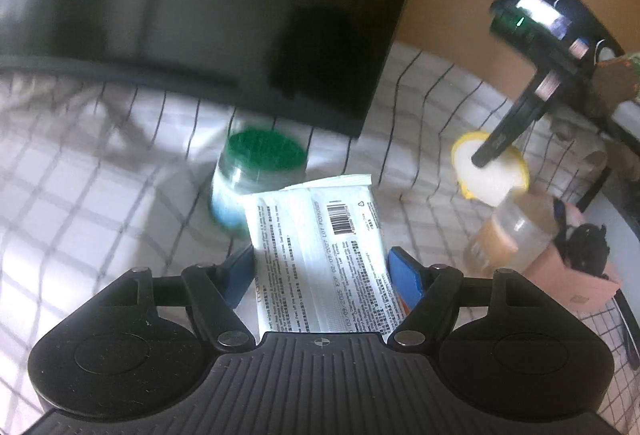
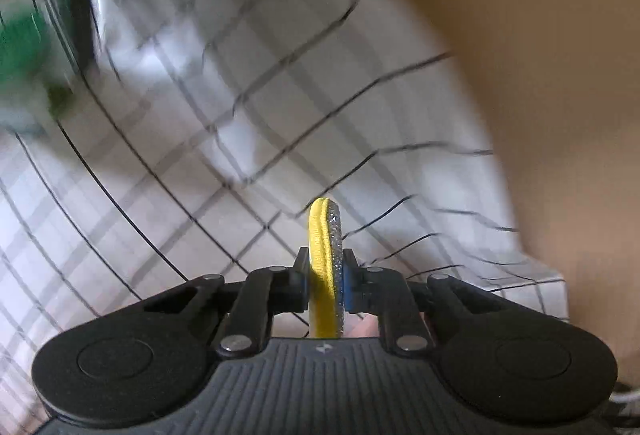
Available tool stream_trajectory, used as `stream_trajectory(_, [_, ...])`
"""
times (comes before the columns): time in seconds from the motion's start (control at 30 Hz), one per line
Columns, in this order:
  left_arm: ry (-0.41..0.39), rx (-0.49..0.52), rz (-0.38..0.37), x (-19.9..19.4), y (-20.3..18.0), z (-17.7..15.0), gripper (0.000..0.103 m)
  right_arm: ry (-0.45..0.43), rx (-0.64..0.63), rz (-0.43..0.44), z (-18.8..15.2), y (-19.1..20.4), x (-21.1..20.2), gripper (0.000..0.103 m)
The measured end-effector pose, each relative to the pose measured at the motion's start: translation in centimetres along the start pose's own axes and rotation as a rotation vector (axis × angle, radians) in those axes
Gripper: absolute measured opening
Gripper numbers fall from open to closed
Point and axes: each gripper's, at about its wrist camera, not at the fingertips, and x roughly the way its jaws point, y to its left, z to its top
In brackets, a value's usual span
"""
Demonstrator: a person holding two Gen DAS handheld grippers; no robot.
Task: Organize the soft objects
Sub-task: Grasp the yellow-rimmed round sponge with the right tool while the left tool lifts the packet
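Left gripper [image 1: 322,271] jaws clamp the wipes pack [image 1: 320,255]; right gripper [image 2: 326,275], angled steeply down, jaws pinch the yellow sponge [image 2: 320,267].

green-lidded jar [image 1: 256,179], checked cloth [image 1: 100,195], black box [image 1: 208,7]

Green-lidded jar [image 1: 256,179] ahead of the left gripper [image 1: 322,267]: motion-blurred, its lower part hidden behind the wipes packet [image 1: 320,255], whose near end the gripper body covers. Left of the right gripper [image 2: 326,271], a green smear [image 2: 22,51], unidentifiable.
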Motion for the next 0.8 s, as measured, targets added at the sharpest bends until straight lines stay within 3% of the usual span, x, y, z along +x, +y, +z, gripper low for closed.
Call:
stream_trajectory(0.17, [-0.070, 0.082, 0.022, -0.4, -1.6, 4.1, 0.077, -0.176, 0.095, 0.029, -1.0, -2.6, -6.8, 0.015])
stream_trajectory(0.37, [-0.098, 0.200, 0.063, 0.2, -4.1, 8.3, 0.077, -0.303, 0.186, 0.016, -2.9, -5.7, -12.6, 0.015])
stream_trajectory(0.6, [-0.090, 0.264, 0.055, 1.0, -7.4, 10.4, 0.077, -0.396, 0.288, 0.024, -8.4, -10.2, -14.9, 0.015])
stream_trajectory(0.8, [-0.059, 0.312, 0.031, 2.6, -11.6, 11.2, 0.077, -0.478, 0.448, 0.098, -13.6, -14.1, -14.4, 0.015])
